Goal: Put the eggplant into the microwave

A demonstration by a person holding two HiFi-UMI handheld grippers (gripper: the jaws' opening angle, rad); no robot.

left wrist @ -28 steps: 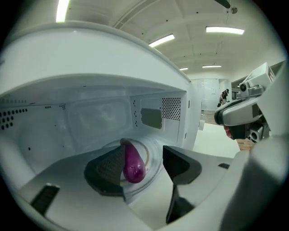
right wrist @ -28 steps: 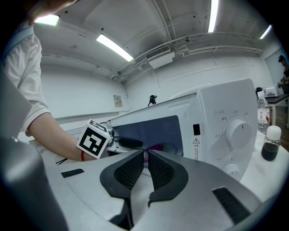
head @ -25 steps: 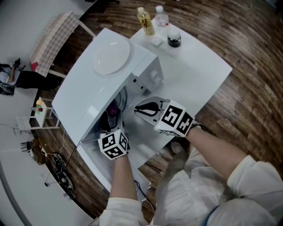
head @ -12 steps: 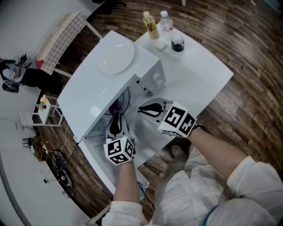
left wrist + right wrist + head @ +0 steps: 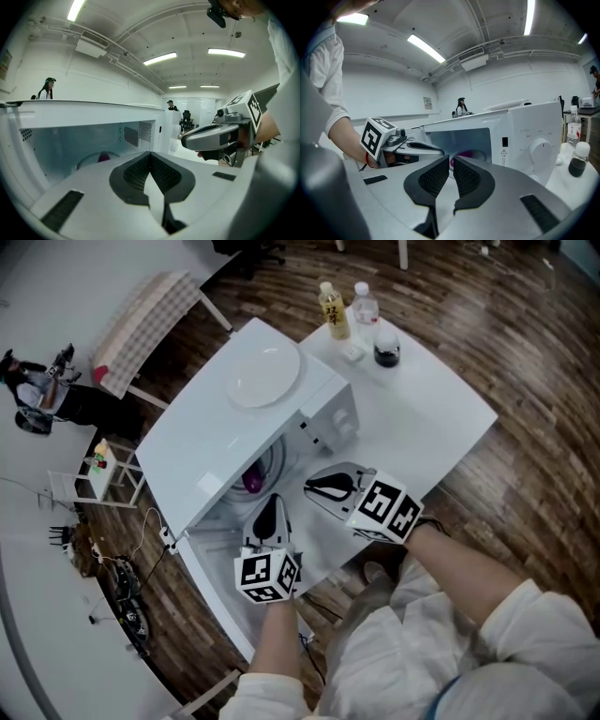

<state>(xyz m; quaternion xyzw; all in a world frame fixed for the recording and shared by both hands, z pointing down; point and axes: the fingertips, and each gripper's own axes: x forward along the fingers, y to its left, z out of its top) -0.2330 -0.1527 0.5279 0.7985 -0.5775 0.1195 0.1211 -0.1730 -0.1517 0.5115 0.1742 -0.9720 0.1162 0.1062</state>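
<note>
The left gripper [image 5: 273, 503] has backed out of the microwave [image 5: 214, 457], jaws now pressed together on nothing, leaving the eggplant [image 5: 253, 481] inside, ahead of it. The right gripper [image 5: 312, 487] waits alongside, jaws a sliver apart and empty. To me the placing looks done.

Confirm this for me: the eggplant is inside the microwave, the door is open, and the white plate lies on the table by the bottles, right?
Not quite. The white plate lies on top of the microwave, not on the table by the bottles; the head view shows it. The rest holds: the eggplant is inside and the door is open.
</note>
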